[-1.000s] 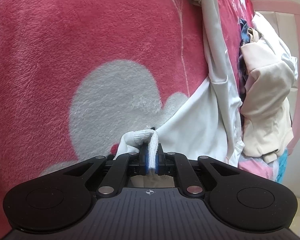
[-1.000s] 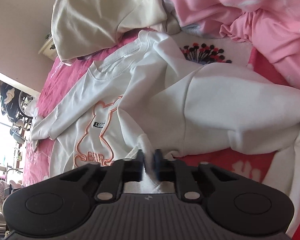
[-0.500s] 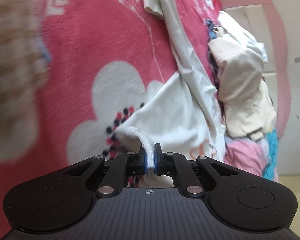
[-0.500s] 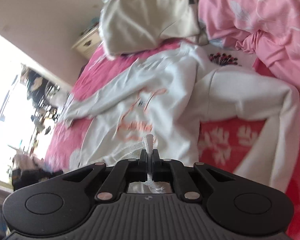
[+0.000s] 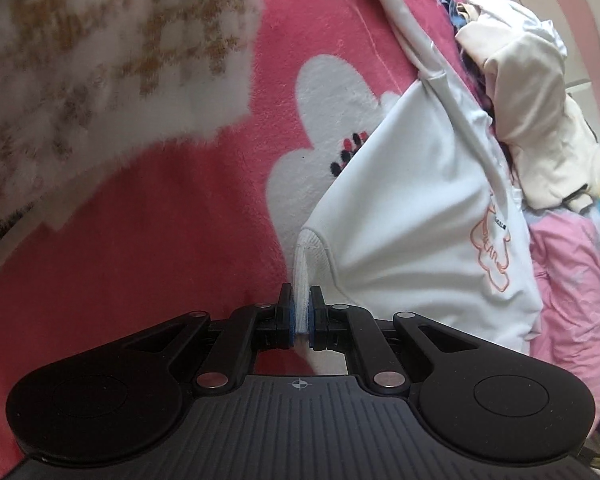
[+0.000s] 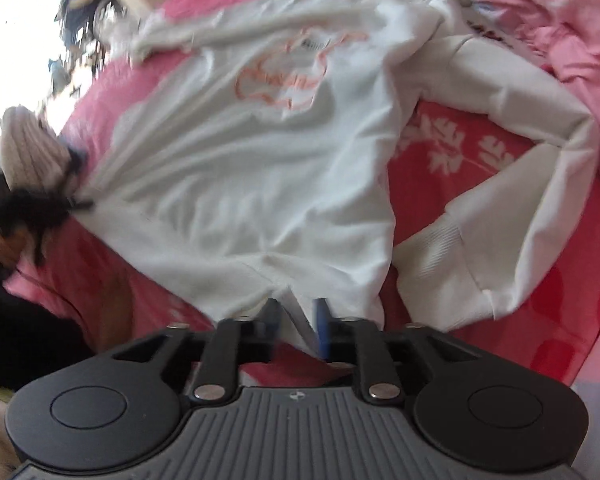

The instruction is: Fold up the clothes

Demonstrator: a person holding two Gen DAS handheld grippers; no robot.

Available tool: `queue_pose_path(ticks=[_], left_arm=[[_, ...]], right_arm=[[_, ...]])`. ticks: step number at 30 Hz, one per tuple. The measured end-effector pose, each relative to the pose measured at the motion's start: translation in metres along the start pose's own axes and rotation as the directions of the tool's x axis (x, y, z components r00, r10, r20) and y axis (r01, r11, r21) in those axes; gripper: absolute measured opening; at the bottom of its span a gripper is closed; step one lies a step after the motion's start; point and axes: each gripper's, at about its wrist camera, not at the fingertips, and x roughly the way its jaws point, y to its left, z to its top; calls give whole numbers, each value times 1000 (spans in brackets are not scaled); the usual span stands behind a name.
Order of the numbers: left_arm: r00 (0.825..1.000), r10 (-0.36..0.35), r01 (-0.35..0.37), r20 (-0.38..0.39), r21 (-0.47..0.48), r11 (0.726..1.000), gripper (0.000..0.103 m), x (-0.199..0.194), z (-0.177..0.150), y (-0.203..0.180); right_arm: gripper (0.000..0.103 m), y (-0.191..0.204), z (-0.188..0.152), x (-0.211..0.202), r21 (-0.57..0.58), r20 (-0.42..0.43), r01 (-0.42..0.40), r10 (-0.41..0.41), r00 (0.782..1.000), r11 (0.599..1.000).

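White sweatshirt (image 6: 260, 160) lies front-up and spread on the bed, over a red fleece blanket (image 5: 160, 240) with white flower print. Orange outline graphic on its chest (image 6: 288, 76) faces up. Left tongs (image 5: 301, 312) are clenched on the ribbed hem corner (image 5: 303, 268) of the sweatshirt (image 5: 412, 216); the fabric fans out in taut creases from that pinch. Right tongs (image 6: 297, 320) stand parted with a clear gap between the pads, released; the hem edge (image 6: 292, 296) sits in that gap, touching neither pad as far as the blur lets me see. One sleeve (image 6: 520, 184) is bent at the elbow, with its ribbed cuff (image 6: 432, 248) lying on the blanket just beside the body of the sweatshirt. In the right wrist view the other hem corner runs into a dark blurred shape at the left edge; cannot tell what it is. Cream garment (image 5: 536, 120) is piled beyond the sweatshirt, pink bedding (image 6: 560, 20) near the far sleeve. Fuzzy white-and-tan patterned fabric (image 5: 100, 60) fills the upper left of the left wrist view, blurred
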Motion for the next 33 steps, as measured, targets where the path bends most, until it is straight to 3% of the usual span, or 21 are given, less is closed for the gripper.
queue_pose_path(ticks=[3,6,10,17,19,21,28,30,32,33], left_arm=[[1000,-1,1,3,33,999,5,3,1,-1],[1000,-1,1,9,51,999,5,3,-2,1],[1000,-7,6,19,56,998,5,3,-5,2],[999,-11,9,31,58,998,5,-8,-20,18],[1000,-4,2,27,65,998,5,-8,-20,18],[1000,-1,-1,25,71,997,5,-7,-20,17],[1000,0,-2,22,93,996,5,-4,-20,17],[1000,-4,1,25,104,995,5,-3,-21,17],[1000,-9,6,29,119,993,5,-3,-21,17],[999,-14,10,30,127,992,4,-4,-22,18]], right_arm=[[37,-10,-5,-20,142,73,-32,21,997,989],[42,-20,-11,-25,321,112,-104,72,991,941],[51,-14,-16,-8,457,40,-83,73,997,886],[56,-9,-35,15,545,-81,95,-61,995,833],[56,-19,-44,23,584,-114,133,-82,990,801],[55,-29,-52,33,622,-141,147,-76,987,769],[55,-43,-66,73,682,-185,106,30,982,724],[44,-44,-72,76,694,-180,97,41,983,714],[16,-43,-79,71,711,-128,57,49,991,701],[12,-42,-81,66,716,-99,37,49,994,698]])
